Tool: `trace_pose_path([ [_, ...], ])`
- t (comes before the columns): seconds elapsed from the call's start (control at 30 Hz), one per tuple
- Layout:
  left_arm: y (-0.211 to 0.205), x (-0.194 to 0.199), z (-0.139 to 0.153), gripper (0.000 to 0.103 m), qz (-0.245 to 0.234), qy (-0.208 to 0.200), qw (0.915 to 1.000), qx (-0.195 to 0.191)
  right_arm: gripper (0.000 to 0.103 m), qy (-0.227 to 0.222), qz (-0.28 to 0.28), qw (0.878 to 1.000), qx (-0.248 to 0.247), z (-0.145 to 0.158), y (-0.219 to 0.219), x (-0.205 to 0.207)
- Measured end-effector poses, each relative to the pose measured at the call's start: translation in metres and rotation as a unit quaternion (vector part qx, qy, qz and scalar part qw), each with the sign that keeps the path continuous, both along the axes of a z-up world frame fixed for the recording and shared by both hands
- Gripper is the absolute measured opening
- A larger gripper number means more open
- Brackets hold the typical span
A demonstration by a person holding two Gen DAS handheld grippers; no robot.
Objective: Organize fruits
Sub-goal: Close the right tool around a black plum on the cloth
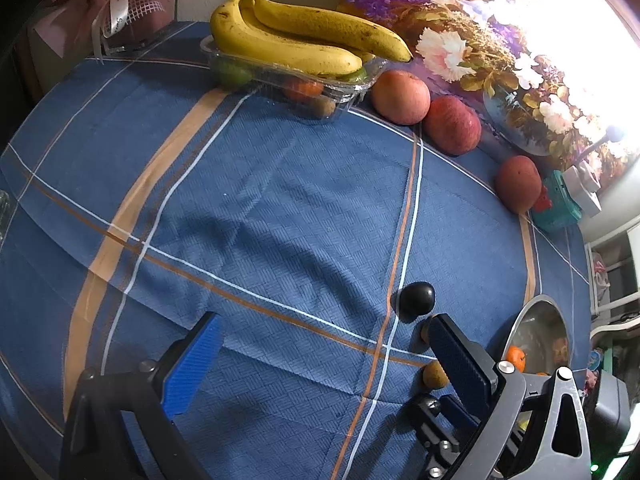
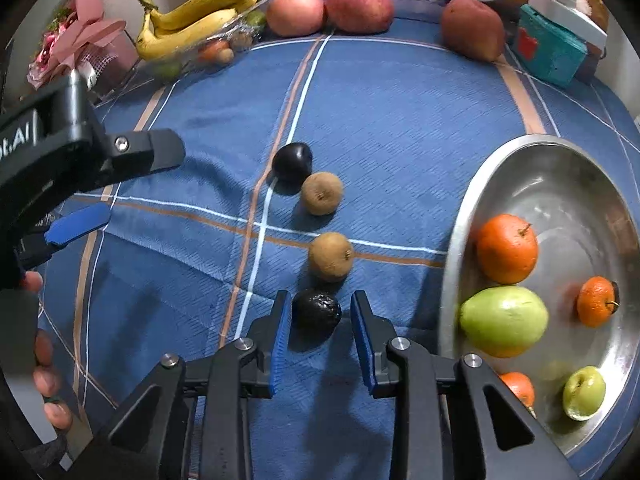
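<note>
In the right wrist view my right gripper [image 2: 320, 316] is open, its blue pads on either side of a dark wrinkled avocado [image 2: 317, 313] on the blue cloth, apart from it. Beyond lie two brown kiwis [image 2: 330, 256] [image 2: 322, 193] and a dark plum [image 2: 292, 161]. A steel bowl [image 2: 560, 168] at the right holds oranges [image 2: 506, 249], a green guava [image 2: 503, 321] and a green apple [image 2: 584, 393]. My left gripper [image 1: 320, 344] is open and empty above the cloth, with the plum [image 1: 417, 298] and a kiwi [image 1: 435, 375] near its right finger; it also shows in the right wrist view [image 2: 132, 184].
Bananas [image 1: 304, 40] lie on a clear plastic tray [image 1: 352, 88] of small fruit at the back. Three red apples [image 1: 400, 97] [image 1: 453, 125] [image 1: 518, 184] line the back edge. A teal box [image 1: 558, 204] and a pink-wrapped bouquet [image 2: 80, 52] stand at the corners.
</note>
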State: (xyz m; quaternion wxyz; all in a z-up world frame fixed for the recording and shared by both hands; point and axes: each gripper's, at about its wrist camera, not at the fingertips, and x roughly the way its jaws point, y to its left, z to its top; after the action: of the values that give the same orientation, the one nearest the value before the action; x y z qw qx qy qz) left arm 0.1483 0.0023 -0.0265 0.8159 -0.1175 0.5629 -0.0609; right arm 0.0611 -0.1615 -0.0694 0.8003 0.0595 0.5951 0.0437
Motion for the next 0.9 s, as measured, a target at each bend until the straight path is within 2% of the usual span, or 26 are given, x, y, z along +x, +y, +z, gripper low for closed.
trace_pose_path([
  [0.27,0.001,0.001,-0.002,0.103,0.003,0.004,1.0,0.003,0.031,0.005,0.003,1.0,0.001,-0.006,0.012,0.0],
  [0.33,0.0,0.001,-0.003,0.103,0.005,0.004,1.0,0.004,0.028,0.002,0.0,1.0,0.007,-0.005,0.011,0.0],
  [0.63,0.002,0.001,-0.001,0.103,0.021,-0.011,0.9996,-0.014,0.024,-0.035,-0.027,0.998,0.053,0.02,-0.008,-0.004],
  [0.77,0.003,0.001,-0.002,0.103,0.028,-0.008,0.9994,-0.02,0.024,-0.046,-0.037,0.997,0.051,0.026,-0.015,-0.007],
  [0.87,0.001,0.0,-0.005,0.103,0.025,0.0,0.9995,-0.02,0.024,-0.033,-0.023,0.998,0.056,0.02,-0.007,-0.007],
  [0.9,0.001,0.0,-0.006,0.103,0.025,0.001,0.9995,-0.019,0.028,-0.029,-0.019,0.998,0.056,0.02,-0.01,-0.006],
])
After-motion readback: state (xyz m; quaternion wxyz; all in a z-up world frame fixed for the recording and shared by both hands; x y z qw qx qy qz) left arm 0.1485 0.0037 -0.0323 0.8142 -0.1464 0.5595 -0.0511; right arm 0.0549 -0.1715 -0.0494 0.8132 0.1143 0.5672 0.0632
